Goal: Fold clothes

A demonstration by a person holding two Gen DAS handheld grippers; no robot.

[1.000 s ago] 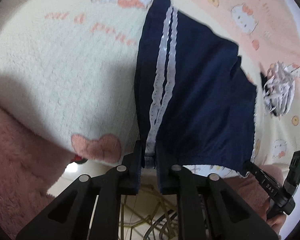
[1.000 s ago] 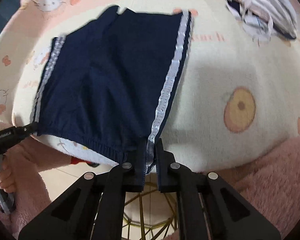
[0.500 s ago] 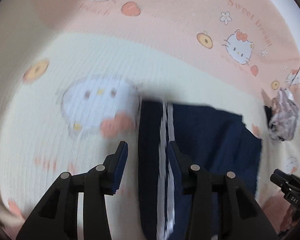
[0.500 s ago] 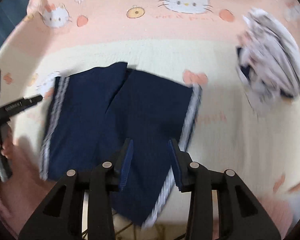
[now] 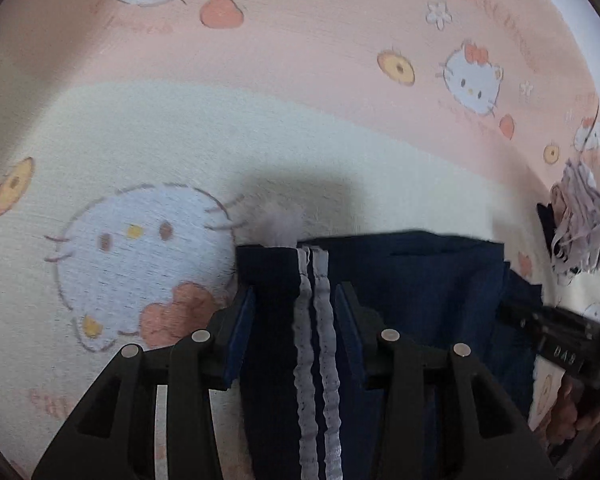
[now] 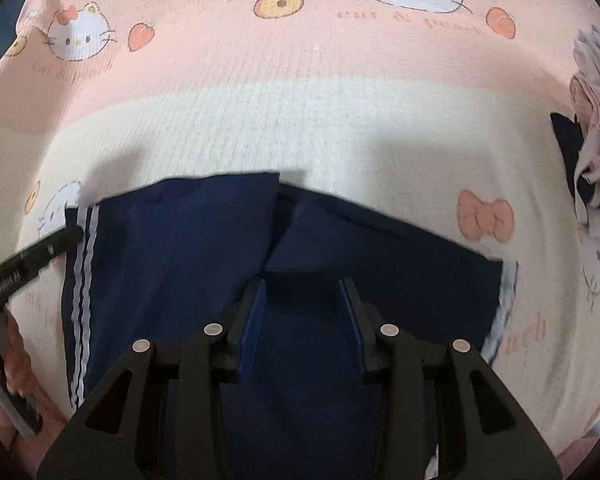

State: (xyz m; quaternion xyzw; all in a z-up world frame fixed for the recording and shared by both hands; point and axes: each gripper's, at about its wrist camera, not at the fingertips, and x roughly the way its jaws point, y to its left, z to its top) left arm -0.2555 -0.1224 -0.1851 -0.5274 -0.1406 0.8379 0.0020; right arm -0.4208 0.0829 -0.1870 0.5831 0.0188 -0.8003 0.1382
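Shorts [image 6: 172,264] flat on blanket [image 6: 300,128]; left tool [image 5: 294,304], right tool [image 6: 302,300] both spread, gripping nothing; bare blanket beyond hem.

pink-and-cream cartoon-cat blanket [image 6: 300,120] covers the surface, crumpled pale striped cloth pile [image 6: 596,120] sits on it at far right edge

left gripper [image 5: 294,304]: black, blue pads, silver screws | right gripper [image 6: 302,300]: same

Shorts [image 6: 188,272] lie on blanket [image 6: 300,128], clothes pile [image 6: 596,128] right.
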